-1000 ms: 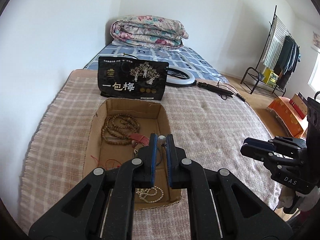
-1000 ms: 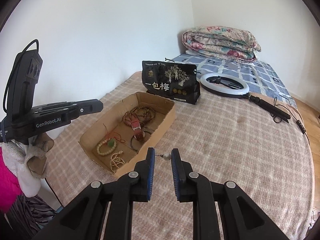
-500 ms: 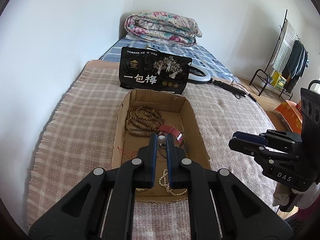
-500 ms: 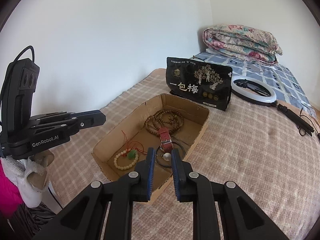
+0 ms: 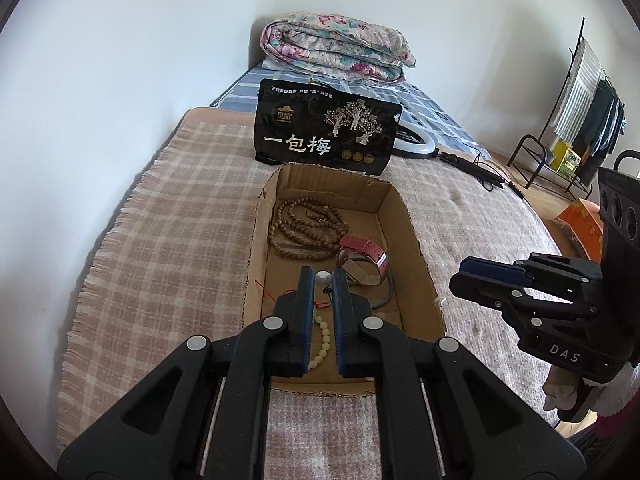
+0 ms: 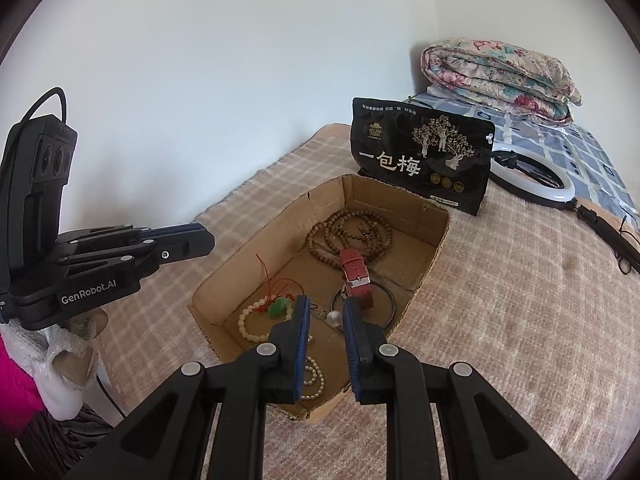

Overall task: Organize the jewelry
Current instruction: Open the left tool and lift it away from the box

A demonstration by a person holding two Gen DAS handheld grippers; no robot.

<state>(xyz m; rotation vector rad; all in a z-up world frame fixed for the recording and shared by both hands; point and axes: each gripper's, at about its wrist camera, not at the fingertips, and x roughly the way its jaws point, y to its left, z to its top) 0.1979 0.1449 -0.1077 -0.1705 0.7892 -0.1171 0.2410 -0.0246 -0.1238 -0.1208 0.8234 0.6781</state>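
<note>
**Jaws.** The left gripper (image 5: 322, 280) has its jaws drawn close on a small white pearl piece (image 5: 323, 278), which fills the gap at the tips. The right gripper (image 6: 325, 316) stands a little wider. A second pearl (image 6: 334, 319) with a thin pin bridges the gap between its pads, so it appears clamped end to end. Both grippers point at the cardboard box (image 5: 416, 248), which lies on the checked bed blanket (image 5: 180, 220).

**Step in hand (judged).** Deposit each pearl piece in the box.
1. Lower the tips inside the box walls before opening. A small round item is likely to roll or bounce.
2. Aim for bare floor, clear of the wooden bead string (image 5: 308, 228), the red watch strap (image 6: 355, 276), the dark bangle (image 6: 390, 300) and the pale bead bracelet (image 6: 250, 320) with its green charm (image 6: 280, 307) and red cord.
3. Open slowly, one gripper at a time.
4. Place the two pearls side by side.

**Hard to make out.**
- It is not clear what kind of jewelry the pearls are.
- The height of either gripper above the box floor cannot be judged.
- The near part of the box floor is hidden behind the gripper fingers.
- The small dark speck below the left pearl cannot be identified.
</note>
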